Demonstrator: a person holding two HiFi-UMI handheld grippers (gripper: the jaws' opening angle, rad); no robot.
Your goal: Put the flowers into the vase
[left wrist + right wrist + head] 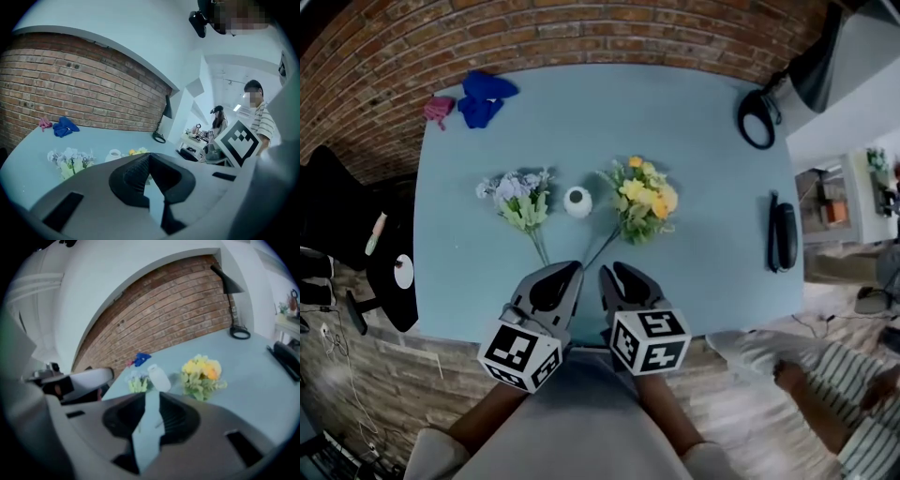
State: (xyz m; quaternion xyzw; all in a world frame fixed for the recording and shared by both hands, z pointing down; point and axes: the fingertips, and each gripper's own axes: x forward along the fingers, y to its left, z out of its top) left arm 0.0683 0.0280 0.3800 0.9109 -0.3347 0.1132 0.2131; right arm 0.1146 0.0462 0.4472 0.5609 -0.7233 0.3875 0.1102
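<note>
Plainly, nothing is held: the approach step is judged to be in hand, w/ no flower lifted yet. The vase [577,202] is seen standing mid-worktop [712,187], btw. the pale bunch [517,199] on its left and the yellow bunch [643,201] on its right. Both bunches are laid flat, stems pointed back toward the near edge, and neither is touched. The left tool [571,269] and right tool [608,273] are held side by side nr that edge, just short of the stem ends. The left tool's jaws are seen drawn together at the tips, nothing btw. them; the right tool's are parted by a narrow slit only, also empty. Next, prob. one tool must be opened wider, lowered onto a stem & closed. The vase mouth looks small, so the other tool may be needed to steady it.
</note>
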